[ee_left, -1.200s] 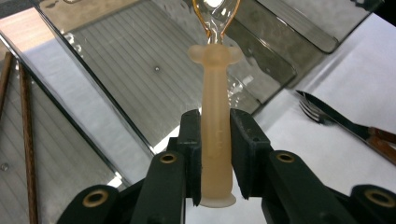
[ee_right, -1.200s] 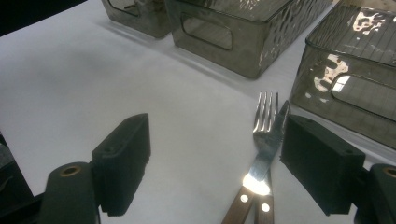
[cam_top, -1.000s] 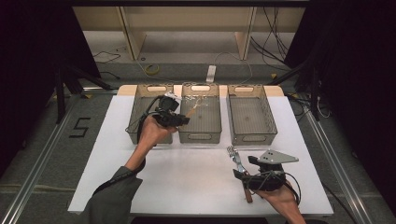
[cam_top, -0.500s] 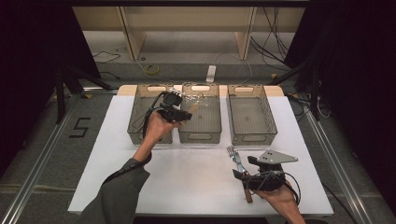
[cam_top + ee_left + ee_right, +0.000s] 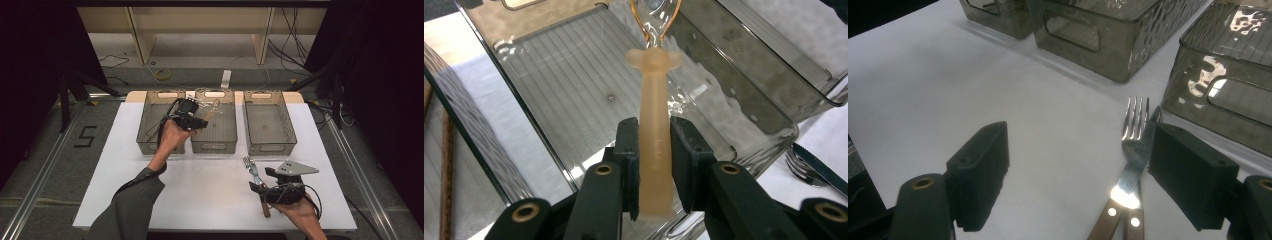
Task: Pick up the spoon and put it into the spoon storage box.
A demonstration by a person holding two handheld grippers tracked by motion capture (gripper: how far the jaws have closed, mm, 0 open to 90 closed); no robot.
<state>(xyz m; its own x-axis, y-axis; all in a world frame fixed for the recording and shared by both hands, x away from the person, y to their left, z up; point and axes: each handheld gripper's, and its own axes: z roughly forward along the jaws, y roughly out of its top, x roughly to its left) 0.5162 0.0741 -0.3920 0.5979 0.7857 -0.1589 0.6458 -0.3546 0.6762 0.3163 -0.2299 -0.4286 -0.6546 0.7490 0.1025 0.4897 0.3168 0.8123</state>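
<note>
My left gripper (image 5: 196, 119) is shut on the translucent peach handle of a spoon (image 5: 655, 125) and holds it above the floor of the middle smoky plastic bin (image 5: 215, 148). The spoon's clear bowl (image 5: 655, 15) points away from the jaws. In the high view the spoon (image 5: 212, 108) sticks out over that bin. My right gripper (image 5: 1078, 175) rests low on the white table with its jaws wide apart. A fork (image 5: 1134, 131) and a knife with wooden handles lie between them, against the right-hand jaw. In the high view the fork (image 5: 250, 167) lies just ahead of the right gripper (image 5: 257, 186).
Three smoky bins stand side by side at the back of the white table (image 5: 200, 190): left bin (image 5: 150, 146), middle bin, right bin (image 5: 272, 148). A thin brown stick (image 5: 444, 165) lies in the left bin. Dark floor and cables surround the table.
My left gripper has carried the spoon a little farther over the middle bin and slightly down. The right gripper, fork and knife have stayed put.
</note>
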